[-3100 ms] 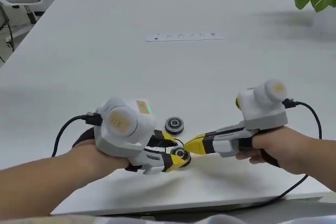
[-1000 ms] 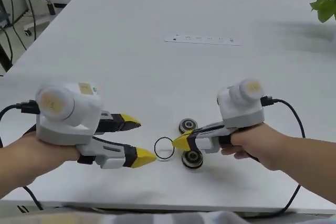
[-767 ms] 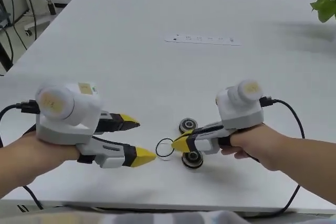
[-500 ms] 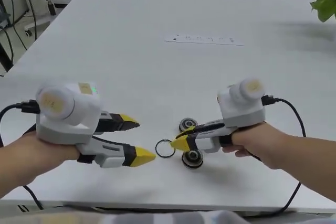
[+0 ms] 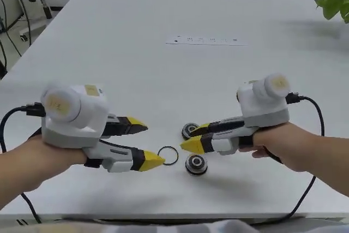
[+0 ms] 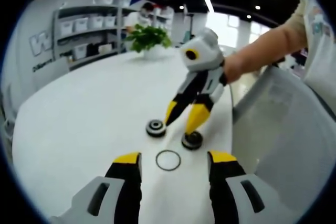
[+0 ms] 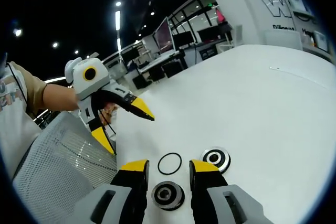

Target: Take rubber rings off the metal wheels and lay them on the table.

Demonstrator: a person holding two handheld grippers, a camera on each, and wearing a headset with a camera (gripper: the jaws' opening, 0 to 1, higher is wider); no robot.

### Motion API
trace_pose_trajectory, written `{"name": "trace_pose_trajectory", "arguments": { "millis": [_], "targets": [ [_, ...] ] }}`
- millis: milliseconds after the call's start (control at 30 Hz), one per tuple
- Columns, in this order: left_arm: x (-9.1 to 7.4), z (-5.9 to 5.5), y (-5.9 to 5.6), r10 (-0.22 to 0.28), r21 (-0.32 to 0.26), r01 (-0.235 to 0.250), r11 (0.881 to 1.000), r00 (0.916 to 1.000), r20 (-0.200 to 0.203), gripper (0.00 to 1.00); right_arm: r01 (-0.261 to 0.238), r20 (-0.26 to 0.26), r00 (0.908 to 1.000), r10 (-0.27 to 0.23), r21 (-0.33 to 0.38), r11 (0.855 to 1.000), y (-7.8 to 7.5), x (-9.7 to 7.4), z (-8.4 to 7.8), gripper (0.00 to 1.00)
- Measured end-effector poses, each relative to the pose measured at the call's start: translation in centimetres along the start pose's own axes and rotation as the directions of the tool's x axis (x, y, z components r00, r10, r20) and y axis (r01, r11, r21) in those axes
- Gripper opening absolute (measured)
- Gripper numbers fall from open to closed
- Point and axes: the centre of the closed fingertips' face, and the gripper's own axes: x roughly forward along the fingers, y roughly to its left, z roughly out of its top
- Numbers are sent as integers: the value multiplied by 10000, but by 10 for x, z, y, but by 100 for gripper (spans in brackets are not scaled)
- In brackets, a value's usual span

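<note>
One thin black rubber ring (image 5: pixel 168 155) lies free and flat on the white table (image 5: pixel 163 69), at 10 o'clock from the near metal wheel (image 5: pixel 196 163). A second, dark-rimmed wheel (image 5: pixel 189 130) sits at 12 o'clock. The left gripper (image 5: pixel 145 143) and right gripper (image 5: pixel 188 138) both stand with jaws apart, empty. Judged next: steady one wheel and strip its ring. The right gripper view shows the near wheel lying between that gripper's jaws, which the head view leaves unclear.
</note>
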Motion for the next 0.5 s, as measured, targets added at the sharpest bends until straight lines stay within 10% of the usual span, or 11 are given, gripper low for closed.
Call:
{"name": "trace_pose_trajectory", "arguments": {
  "millis": [500],
  "targets": [
    [21,11,-4,-467,301,472,9984,9988,-165,49,37,-93,9999,-44,-685,9976,2,-23,-13,29]
  ]
}}
